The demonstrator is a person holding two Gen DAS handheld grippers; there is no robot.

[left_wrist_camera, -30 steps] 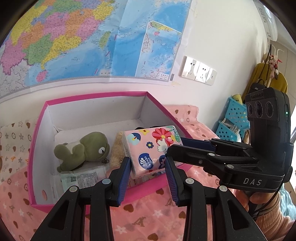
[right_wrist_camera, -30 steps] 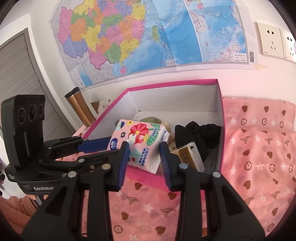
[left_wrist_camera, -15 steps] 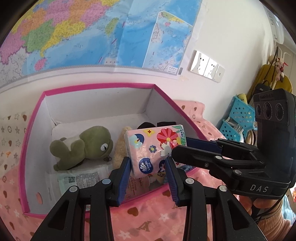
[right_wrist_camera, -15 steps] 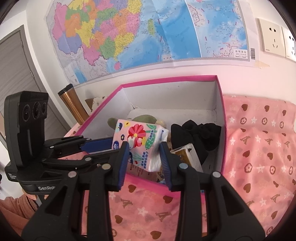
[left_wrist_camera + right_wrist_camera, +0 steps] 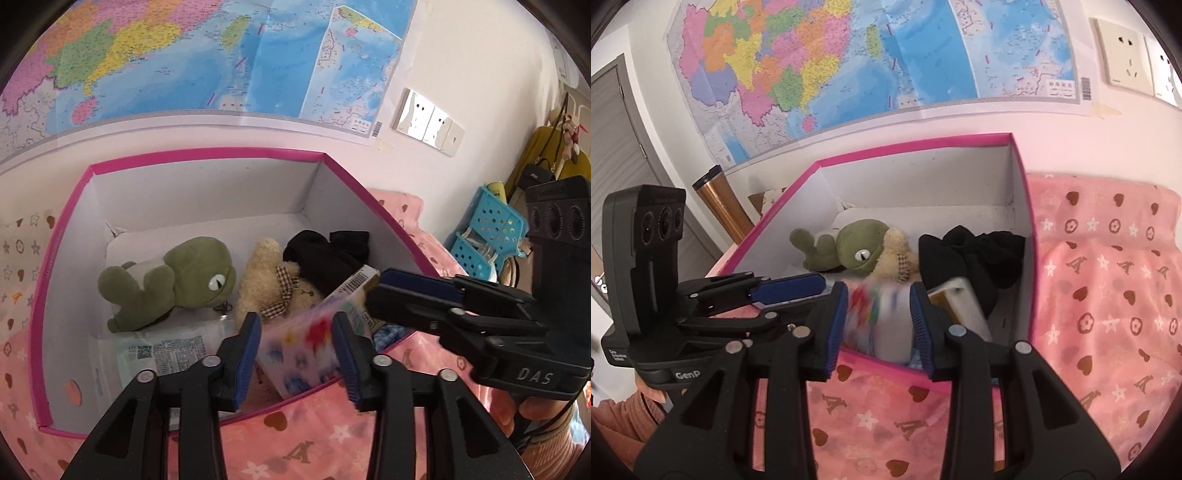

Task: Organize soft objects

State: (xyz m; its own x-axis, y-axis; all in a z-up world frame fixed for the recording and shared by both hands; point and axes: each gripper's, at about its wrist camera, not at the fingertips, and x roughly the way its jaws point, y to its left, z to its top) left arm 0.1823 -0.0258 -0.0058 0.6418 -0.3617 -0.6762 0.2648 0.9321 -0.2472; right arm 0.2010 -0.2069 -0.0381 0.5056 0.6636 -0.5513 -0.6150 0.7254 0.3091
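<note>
A pink-rimmed white box (image 5: 207,153) (image 5: 912,142) stands on a pink patterned cloth. Inside lie a green frog plush (image 5: 173,280) (image 5: 849,247), a beige bear plush (image 5: 269,284) (image 5: 897,254), black cloth (image 5: 325,254) (image 5: 971,251) and a small carton (image 5: 360,280) (image 5: 960,302). A floral tissue pack (image 5: 299,350) (image 5: 875,317), motion-blurred, is in the box's near part, between the fingers of both grippers. My left gripper (image 5: 297,356) and right gripper (image 5: 877,323) are both open at the box's near rim, neither touching the pack.
A flat printed packet (image 5: 162,350) lies under the frog. A copper tumbler (image 5: 720,206) stands left of the box. Blue baskets (image 5: 487,236) are at the right. A wall map and sockets (image 5: 428,122) are behind.
Both grippers opened and the tissue pack dropped from between them into the box, revealing the bear and black cloth. Both cameras moved closer to the box.
</note>
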